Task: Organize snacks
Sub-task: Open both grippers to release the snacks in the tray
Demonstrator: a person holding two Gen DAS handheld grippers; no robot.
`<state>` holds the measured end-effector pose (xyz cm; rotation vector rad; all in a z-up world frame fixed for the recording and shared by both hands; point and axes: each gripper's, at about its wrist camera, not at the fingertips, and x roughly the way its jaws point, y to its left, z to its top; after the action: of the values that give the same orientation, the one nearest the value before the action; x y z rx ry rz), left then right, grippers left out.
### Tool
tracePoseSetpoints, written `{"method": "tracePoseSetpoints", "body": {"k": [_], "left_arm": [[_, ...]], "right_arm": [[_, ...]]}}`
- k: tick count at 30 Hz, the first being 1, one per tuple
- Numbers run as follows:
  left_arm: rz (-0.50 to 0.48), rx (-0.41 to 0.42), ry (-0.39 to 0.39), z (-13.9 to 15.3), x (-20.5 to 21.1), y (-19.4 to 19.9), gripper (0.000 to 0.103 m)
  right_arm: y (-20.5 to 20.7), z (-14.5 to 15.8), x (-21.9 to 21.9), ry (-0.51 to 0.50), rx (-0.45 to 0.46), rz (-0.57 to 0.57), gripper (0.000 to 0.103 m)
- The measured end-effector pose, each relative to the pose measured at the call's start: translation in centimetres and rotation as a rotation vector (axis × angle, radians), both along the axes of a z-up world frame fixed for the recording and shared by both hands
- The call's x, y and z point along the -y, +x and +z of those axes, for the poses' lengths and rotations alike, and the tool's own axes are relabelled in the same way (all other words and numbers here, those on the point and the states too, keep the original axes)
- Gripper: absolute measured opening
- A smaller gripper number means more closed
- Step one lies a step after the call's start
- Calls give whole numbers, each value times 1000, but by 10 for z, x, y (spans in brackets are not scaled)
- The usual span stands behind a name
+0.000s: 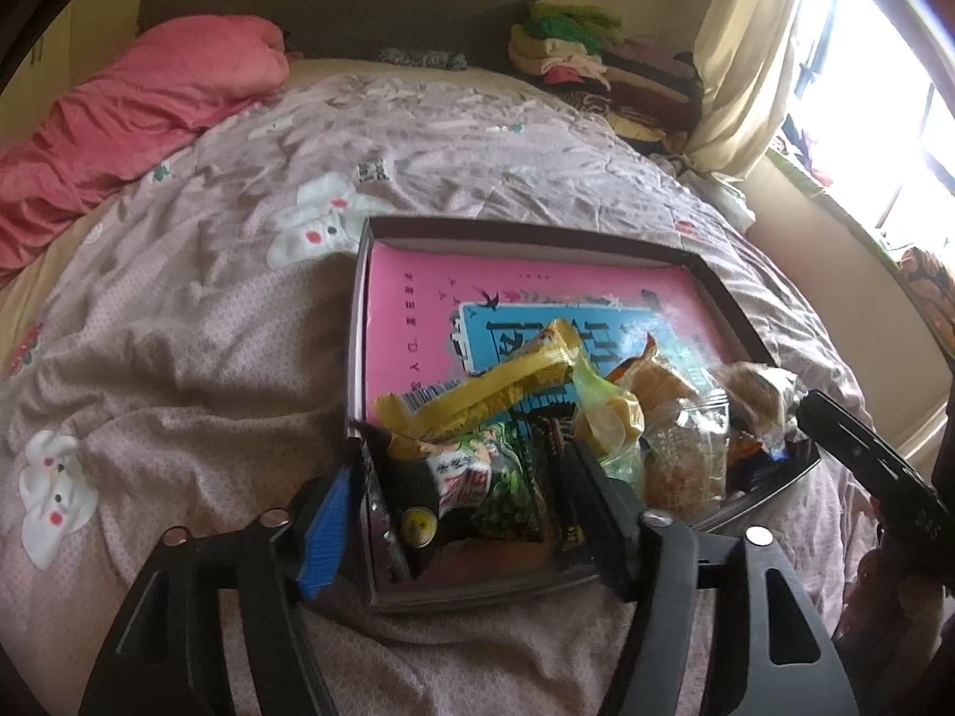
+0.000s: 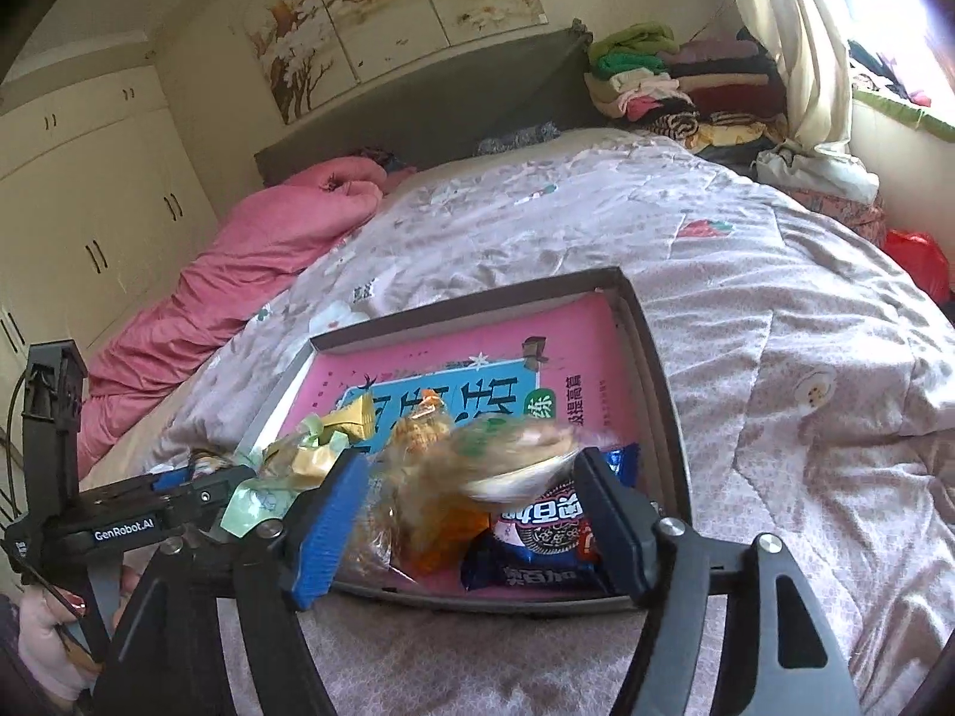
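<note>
Left gripper [image 1: 471, 513] jaws stood wide apart over the near corner of the shallow dark cardboard box [image 1: 710, 274] on the bed, holding nothing. Right gripper [image 2: 471, 519] jaws were likewise spread and empty, a blurred snack between them. Only the right wrist view showed the blue cookie packet [image 2: 537, 561] and "GenRobot.AI" lettering. Snack packets lay on a pink book [image 1: 418, 298].

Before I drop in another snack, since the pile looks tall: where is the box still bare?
The far half of the box is free: bare pink floor between the far wall and the snack pile. The near end is crowded, packets stacked right up to both tools. Outside, open quilt lies right of the box.
</note>
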<state>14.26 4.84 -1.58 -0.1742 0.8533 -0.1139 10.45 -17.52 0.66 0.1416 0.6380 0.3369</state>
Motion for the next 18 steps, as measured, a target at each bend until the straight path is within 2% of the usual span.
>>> {"method": "tracePoseSetpoints", "body": {"k": [8, 15, 18], "left_arm": [[17, 57, 21, 22, 2, -22, 76], [34, 45, 17, 28, 11, -54, 76], [52, 28, -1, 25, 16, -70, 76]], "right_arm": [[-28, 15, -4, -46, 54, 10, 79], [-59, 25, -15, -131, 90, 16, 84], [-71, 23, -20, -171, 76, -11, 86]]}}
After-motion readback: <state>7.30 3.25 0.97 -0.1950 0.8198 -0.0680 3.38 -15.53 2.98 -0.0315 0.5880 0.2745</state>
